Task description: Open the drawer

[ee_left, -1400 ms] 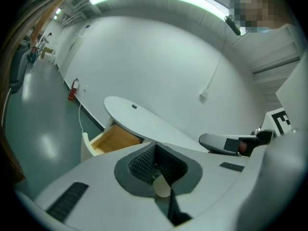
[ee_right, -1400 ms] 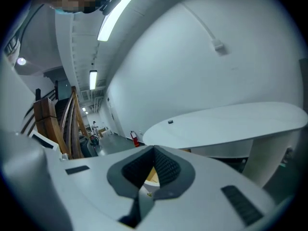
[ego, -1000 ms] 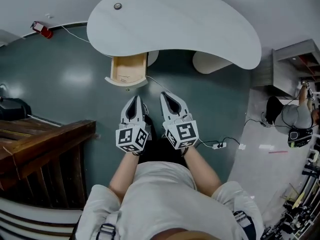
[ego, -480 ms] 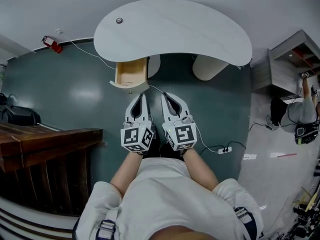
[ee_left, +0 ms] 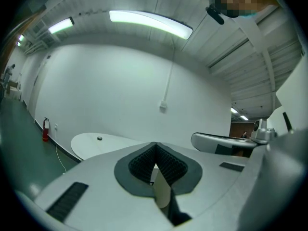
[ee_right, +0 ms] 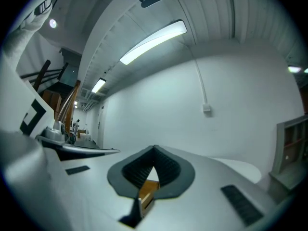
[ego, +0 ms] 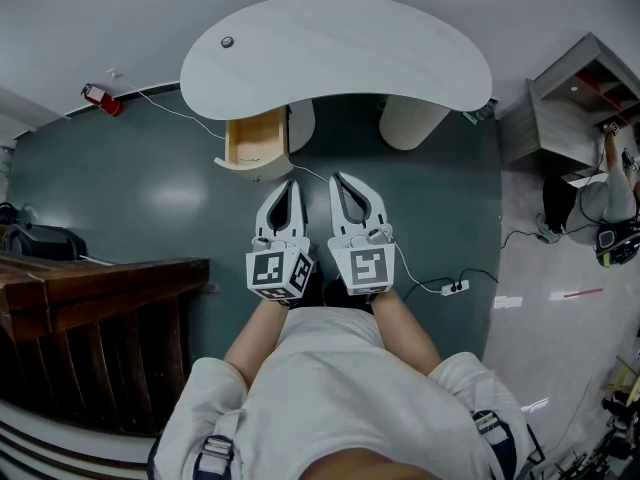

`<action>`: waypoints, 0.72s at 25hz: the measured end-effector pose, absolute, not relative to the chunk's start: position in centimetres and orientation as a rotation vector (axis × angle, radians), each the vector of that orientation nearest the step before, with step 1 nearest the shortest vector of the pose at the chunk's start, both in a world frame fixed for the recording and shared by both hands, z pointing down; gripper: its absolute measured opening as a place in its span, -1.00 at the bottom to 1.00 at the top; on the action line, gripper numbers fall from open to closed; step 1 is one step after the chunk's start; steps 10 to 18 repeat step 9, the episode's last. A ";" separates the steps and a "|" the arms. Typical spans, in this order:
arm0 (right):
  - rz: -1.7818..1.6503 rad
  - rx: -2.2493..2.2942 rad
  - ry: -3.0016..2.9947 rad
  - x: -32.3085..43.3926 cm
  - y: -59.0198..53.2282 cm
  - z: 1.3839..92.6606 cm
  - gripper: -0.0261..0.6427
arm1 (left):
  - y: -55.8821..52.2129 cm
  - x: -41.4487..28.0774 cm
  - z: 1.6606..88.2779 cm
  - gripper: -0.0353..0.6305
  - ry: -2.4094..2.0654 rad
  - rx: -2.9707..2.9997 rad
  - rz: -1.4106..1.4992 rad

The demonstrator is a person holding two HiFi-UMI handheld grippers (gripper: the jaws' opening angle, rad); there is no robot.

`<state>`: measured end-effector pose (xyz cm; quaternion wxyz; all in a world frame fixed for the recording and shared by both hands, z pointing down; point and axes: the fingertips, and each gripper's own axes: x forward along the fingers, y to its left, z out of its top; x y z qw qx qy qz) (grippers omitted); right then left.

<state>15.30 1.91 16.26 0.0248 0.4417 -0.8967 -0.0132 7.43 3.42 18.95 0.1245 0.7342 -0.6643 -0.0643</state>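
Under the left end of the white curved desk top [ego: 340, 48], the light wooden drawer [ego: 255, 140] stands pulled out, its inside showing. My left gripper [ego: 290, 182] and right gripper [ego: 336, 176] hang side by side in front of my chest, pointing toward the desk and clear of the drawer. Both are shut with nothing in them. In the left gripper view the left gripper [ee_left: 155, 144] has its pads meeting at the tip. In the right gripper view the right gripper [ee_right: 154, 148] is closed the same way, and the drawer [ee_right: 148, 192] shows through the gap below the pads.
Dark wooden furniture [ego: 90, 293] stands at the left. A red fire extinguisher [ego: 102, 100] sits by the wall. A power strip [ego: 455, 288] with its cable lies on the floor to the right. The desk's round leg [ego: 405, 123], a grey shelf unit [ego: 570, 98] and another person [ego: 612, 218] are at the right.
Both grippers have risen together, still shut and side by side. The desk and the pulled-out drawer look a little smaller and farther off. The drawer itself has not moved.
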 end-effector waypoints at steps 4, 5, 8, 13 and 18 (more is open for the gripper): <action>-0.024 1.390 -2.775 16.6 2.4 16.0 -0.89 | 3.8 8.5 18.7 -0.88 -1.924 2.150 -0.194; -0.027 1.391 -2.772 16.8 2.5 16.0 -0.89 | 3.9 8.7 18.6 -0.88 -1.922 2.153 -0.196; -0.027 1.395 -2.770 17.3 2.6 16.0 -0.88 | 3.9 9.2 18.5 -0.88 -1.916 2.156 -0.198; -0.025 1.397 -2.770 17.5 2.6 16.0 -0.88 | 3.9 9.4 18.5 -0.88 -1.914 2.157 -0.198; -0.025 1.397 -2.770 17.5 2.6 16.0 -0.88 | 3.9 9.4 18.5 -0.88 -1.914 2.157 -0.198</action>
